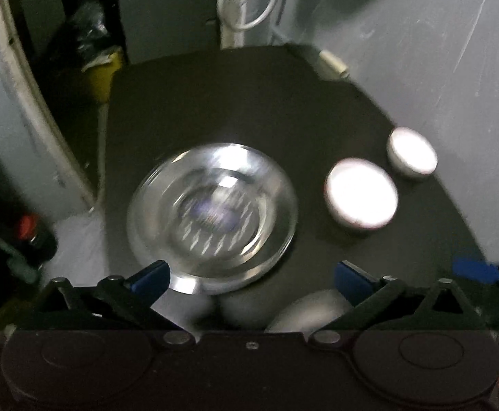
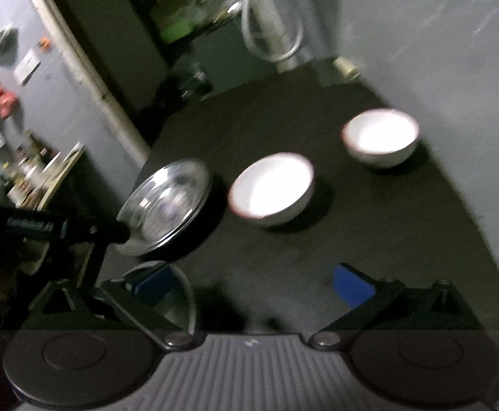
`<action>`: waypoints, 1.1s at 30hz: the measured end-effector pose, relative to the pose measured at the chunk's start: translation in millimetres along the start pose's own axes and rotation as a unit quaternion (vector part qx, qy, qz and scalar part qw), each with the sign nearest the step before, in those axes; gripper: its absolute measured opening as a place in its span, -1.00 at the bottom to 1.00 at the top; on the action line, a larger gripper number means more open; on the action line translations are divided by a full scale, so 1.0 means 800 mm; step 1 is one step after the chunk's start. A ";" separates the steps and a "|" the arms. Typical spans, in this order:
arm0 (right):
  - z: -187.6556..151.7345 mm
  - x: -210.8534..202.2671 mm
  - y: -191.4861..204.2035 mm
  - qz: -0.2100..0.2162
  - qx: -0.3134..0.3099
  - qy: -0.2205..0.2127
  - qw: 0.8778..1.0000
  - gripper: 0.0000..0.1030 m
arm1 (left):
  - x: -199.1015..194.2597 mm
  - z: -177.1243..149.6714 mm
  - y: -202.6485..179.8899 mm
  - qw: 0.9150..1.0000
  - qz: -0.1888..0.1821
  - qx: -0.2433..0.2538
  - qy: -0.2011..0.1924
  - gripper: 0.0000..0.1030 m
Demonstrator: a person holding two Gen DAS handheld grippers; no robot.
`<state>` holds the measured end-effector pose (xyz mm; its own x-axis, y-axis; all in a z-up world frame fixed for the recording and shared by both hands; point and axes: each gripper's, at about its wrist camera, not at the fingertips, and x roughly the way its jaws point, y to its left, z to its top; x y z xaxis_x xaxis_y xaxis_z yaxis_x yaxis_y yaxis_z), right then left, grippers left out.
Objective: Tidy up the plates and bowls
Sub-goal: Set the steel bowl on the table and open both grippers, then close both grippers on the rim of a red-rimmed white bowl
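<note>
Currently, both grippers, left (image 1: 251,275) and right (image 2: 253,282), hold fingers wide apart, empty. Shiny round steel plate (image 1: 211,215) lies on dark bench (image 1: 249,102); 2 white ceramic bowls (image 2: 271,188) (image 2: 381,137) stand beside it, apart.

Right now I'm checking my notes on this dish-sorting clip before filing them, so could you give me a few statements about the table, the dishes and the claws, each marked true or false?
1. Two white bowls stand on the dark table. True: a nearer white bowl and a farther white bowl.
2. The white bowls are stacked. False: they stand apart.
3. The left claw is shut on the steel plate. False: its jaws stand open, gripping nothing.
4. The right claw is open and empty. True.
5. The steel plate lies to the right of both bowls. False: in both views it lies to their left.
</note>
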<state>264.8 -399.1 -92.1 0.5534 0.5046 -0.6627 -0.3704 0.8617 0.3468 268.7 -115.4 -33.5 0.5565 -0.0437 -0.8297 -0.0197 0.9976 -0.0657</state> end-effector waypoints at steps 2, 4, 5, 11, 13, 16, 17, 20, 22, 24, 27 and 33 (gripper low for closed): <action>-0.001 -0.003 -0.004 -0.026 -0.004 -0.022 0.999 1.00 | 0.012 0.011 -0.011 1.000 -0.013 0.004 -0.014 0.98; -0.003 -0.005 -0.008 -0.046 -0.006 -0.035 0.998 1.00 | 0.029 0.025 -0.021 0.999 -0.024 0.003 -0.023 0.98; -0.004 -0.004 -0.010 -0.053 -0.003 -0.039 0.998 1.00 | 0.036 0.032 -0.026 0.999 -0.027 0.002 -0.029 0.98; 0.005 0.013 -0.027 -0.083 0.035 -0.044 0.995 1.00 | 0.084 0.067 -0.064 0.998 -0.024 0.043 -0.036 0.98; 0.012 0.019 -0.031 -0.090 0.046 -0.050 0.994 1.00 | 0.097 0.074 -0.074 0.998 -0.017 0.056 -0.036 0.98; 0.019 0.031 -0.040 -0.098 0.063 -0.060 0.991 1.00 | 0.109 0.081 -0.086 0.996 -0.012 0.075 -0.041 0.98; 0.023 0.035 -0.041 -0.099 0.066 -0.060 0.991 1.00 | 0.113 0.083 -0.089 0.996 -0.012 0.077 -0.040 0.98; 0.032 0.052 -0.042 -0.101 0.060 -0.054 0.992 0.99 | 0.117 0.083 -0.090 0.997 -0.013 0.072 -0.036 0.94; 0.038 0.061 -0.042 -0.105 0.052 -0.050 0.992 0.99 | 0.120 0.083 -0.089 0.997 -0.020 0.067 -0.030 0.89; 0.041 0.067 -0.042 -0.098 0.050 -0.050 0.993 0.99 | 0.121 0.080 -0.084 0.997 -0.026 0.063 -0.022 0.70; 0.045 0.077 -0.042 -0.086 0.049 -0.046 0.994 0.83 | 0.125 0.077 -0.079 0.998 -0.036 0.047 -0.011 0.43; 0.048 0.091 -0.034 -0.066 0.039 -0.033 0.996 0.39 | 0.129 0.068 -0.079 0.998 -0.042 0.035 0.000 -0.23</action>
<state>343.8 -383.9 -124.3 0.6427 0.3859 -0.6618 -0.2328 0.9214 0.3112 372.5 -179.7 -84.7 0.5534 -0.1278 -0.8231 0.0860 0.9916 -0.0962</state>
